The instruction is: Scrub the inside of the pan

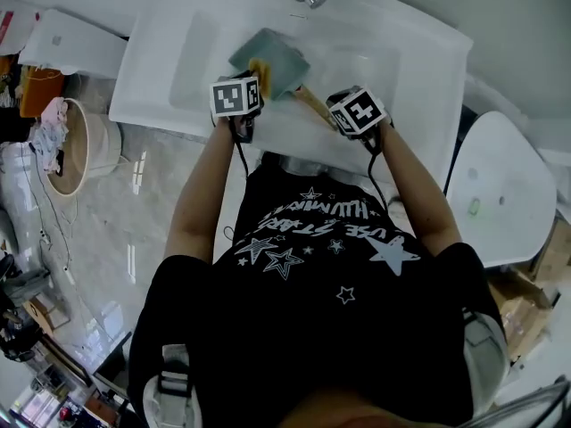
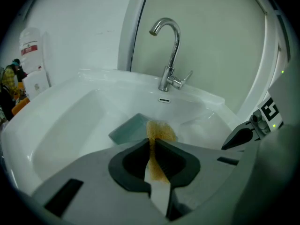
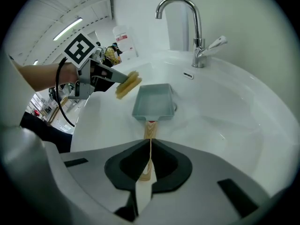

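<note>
Logged white sink across upper part of head view, with faucet at top centre. Found small rectangular grey-green pan in the basin, top centre of that frame, just below the faucet. Read right gripper as pinched almost fully closed on pan's wooden handle. Read left gripper as clamped tight on a yellow-brown sponge, just beside pan's left edge; contact not clear. Judged pan light, stiff, probably slick if wet; best taken at the handle, as here, leaving the inside free. Judged sponge soft, compressible. Noted basin glossy and smooth, so likely to let the pan slide. Noted pale shiny floor at lower left, clutter at far left edge.
</note>
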### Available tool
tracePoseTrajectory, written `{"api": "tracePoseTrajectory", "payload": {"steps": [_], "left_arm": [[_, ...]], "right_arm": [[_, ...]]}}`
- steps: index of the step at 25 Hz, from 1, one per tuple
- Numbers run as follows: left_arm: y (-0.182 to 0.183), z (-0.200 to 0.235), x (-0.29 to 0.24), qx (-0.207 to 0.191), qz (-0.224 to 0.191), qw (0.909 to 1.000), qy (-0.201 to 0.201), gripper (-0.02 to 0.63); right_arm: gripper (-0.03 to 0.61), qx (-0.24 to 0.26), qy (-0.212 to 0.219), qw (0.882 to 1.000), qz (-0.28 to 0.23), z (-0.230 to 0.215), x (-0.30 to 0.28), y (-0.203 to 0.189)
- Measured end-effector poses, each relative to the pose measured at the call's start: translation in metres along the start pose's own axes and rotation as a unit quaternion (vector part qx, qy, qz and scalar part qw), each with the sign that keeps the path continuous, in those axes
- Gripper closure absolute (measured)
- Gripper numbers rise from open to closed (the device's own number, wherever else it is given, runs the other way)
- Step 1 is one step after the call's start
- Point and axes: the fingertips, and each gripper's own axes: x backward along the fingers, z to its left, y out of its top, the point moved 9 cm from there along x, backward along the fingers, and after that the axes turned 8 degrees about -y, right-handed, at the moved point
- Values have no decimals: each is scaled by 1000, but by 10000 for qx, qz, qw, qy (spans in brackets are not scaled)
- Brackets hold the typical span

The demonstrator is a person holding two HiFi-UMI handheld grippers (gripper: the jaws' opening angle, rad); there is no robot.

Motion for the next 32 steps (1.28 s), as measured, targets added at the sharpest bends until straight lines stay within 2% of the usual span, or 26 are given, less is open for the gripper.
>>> {"api": "tracePoseTrajectory", "payload": {"steps": [7, 12, 21, 28, 32], "left_arm": [[-21, -32, 21, 228, -362, 9989, 212, 571], [-32, -63, 38, 288, -603, 9975, 245, 571], [-55, -100, 76, 647, -1124, 9909, 364, 571], [-78, -112, 90, 857, -1315, 9869, 383, 571], [-91, -116, 95, 1024, -1343, 9849, 372, 571]], "right_arm": [[572, 50, 17, 9988, -483, -2, 21, -18], [572, 414, -92, 9968, -675, -6, 39, -29], [572, 695, 149, 9935, -886, 2, 59, -49], [572, 825, 253, 9907, -1048, 6, 64, -63], [572, 738, 327, 9911, -1056, 1, 68, -71]]}}
